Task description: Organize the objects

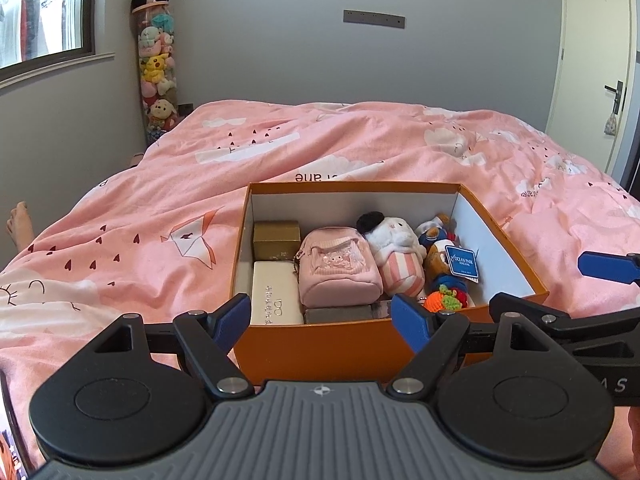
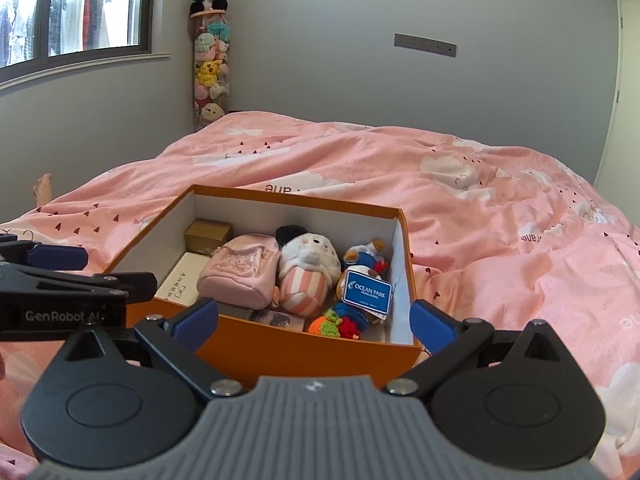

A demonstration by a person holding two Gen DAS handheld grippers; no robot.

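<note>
Left wrist view is showing the left gripper (image 1: 322, 322) spread apart, holding nothing, before the orange box (image 1: 320, 346) sitting on the pink bedspread (image 1: 160, 216). Inside are lying a pink pouch (image 1: 338, 270) beside a striped plush (image 1: 398, 256). Right gripper (image 2: 314, 322) is likewise gaping empty near the box's front wall.

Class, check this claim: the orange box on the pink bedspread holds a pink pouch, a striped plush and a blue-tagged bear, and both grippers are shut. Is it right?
Not quite. Both the left gripper and right gripper are open and empty, as each wrist view shows. The orange box on the pink bedspread does hold the pink pouch, striped plush and blue-tagged bear.
</note>
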